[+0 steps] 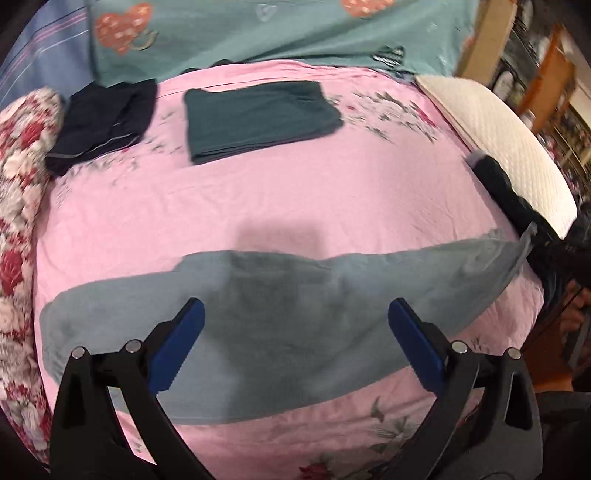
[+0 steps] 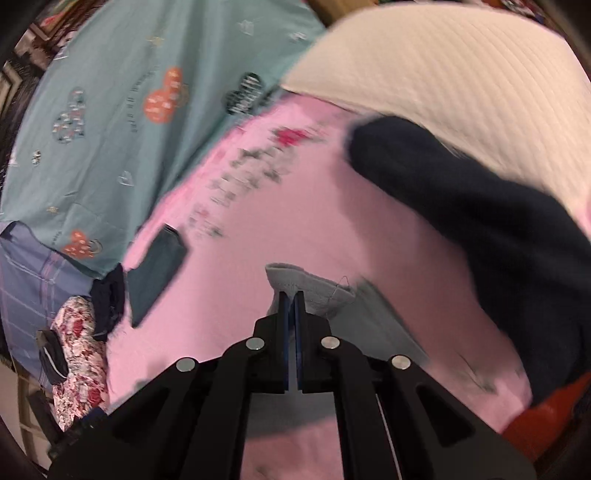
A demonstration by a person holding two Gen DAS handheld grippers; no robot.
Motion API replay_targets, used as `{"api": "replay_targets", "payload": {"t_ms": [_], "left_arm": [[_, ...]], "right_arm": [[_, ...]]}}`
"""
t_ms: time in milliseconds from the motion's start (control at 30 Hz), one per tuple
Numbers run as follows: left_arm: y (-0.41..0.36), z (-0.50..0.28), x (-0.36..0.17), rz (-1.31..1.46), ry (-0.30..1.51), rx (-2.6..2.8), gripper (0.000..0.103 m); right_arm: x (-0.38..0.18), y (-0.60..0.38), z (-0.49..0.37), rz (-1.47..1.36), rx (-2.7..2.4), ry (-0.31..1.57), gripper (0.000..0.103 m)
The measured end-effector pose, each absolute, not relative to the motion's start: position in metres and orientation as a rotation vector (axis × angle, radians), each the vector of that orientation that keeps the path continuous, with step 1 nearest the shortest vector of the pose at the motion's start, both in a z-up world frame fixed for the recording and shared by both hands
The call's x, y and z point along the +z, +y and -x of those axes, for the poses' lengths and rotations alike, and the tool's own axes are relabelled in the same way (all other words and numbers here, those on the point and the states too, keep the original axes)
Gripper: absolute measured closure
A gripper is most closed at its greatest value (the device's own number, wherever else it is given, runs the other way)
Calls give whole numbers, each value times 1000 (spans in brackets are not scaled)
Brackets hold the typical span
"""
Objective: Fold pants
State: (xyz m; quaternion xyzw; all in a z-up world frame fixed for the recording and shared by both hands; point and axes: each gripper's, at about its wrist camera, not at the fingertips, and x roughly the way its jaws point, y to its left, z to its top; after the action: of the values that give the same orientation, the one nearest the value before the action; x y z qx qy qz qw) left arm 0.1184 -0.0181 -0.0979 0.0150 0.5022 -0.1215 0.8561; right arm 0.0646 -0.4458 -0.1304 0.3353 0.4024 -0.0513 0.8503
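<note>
Grey pants (image 1: 280,325) lie stretched left to right across the pink floral bedsheet (image 1: 258,206). My left gripper (image 1: 295,314) is open and empty, hovering above the middle of the pants. My right gripper (image 2: 291,295) is shut on the grey pants (image 2: 314,291), pinching a hem end that sticks up between the blue pads. In the left wrist view the right end of the pants (image 1: 517,247) is lifted towards the right gripper's dark body (image 1: 569,254).
A folded teal garment (image 1: 258,118) and a folded navy garment (image 1: 103,122) lie at the far side of the bed. A dark navy garment (image 2: 480,221) lies by a white pillow (image 2: 461,81). A teal blanket (image 1: 258,29) lies behind, a floral quilt (image 1: 18,221) at left.
</note>
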Motion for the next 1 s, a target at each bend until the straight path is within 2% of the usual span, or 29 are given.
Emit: {"api": "replay_targets", "payload": {"t_ms": [67,100,133,167,200,333,467,600,667,733,900,1000], "left_arm": [[-30,-120,-99,-60,1067,-279,2],[-38,-121,-100,-80,1077,-291,2],[-42,-122,-101,-90,1081,-297,2],[-47,-122,-100,-102,1083,-304,2],[-50,-121,-99,-110,1081,-308,2],[-59,-119,-99,-128,1083,-314,2],[-63,-115,-97,-133,1082,-296,2],[-58,-112,-94,-136,1072,-256,2],[-52,-112,-95,-125,1077,-233,2],[-45,-112,-96,-103,1085,-203,2],[-32,-111,-98,-58,1093,-153,2],[-34,-111,-101,-61,1101,-148,2]], "right_arm": [[-165,-455,-48,-736,-142,910,100],[-178,-459,-43,-733,-158,943,94],[-188,-461,-40,-728,-187,978,96],[-194,-465,-33,-746,-187,994,94],[-192,-467,-29,-761,-188,995,85],[-156,-473,-26,-712,-204,910,79],[-137,-461,-69,-560,-119,900,79],[-165,-438,-114,-371,-47,1069,79],[-182,-423,-125,-247,-30,1145,84],[-184,-415,-124,-144,-39,1130,100],[-152,-421,-124,-151,-57,1008,100],[-158,-424,-131,-144,-70,1002,100]]}}
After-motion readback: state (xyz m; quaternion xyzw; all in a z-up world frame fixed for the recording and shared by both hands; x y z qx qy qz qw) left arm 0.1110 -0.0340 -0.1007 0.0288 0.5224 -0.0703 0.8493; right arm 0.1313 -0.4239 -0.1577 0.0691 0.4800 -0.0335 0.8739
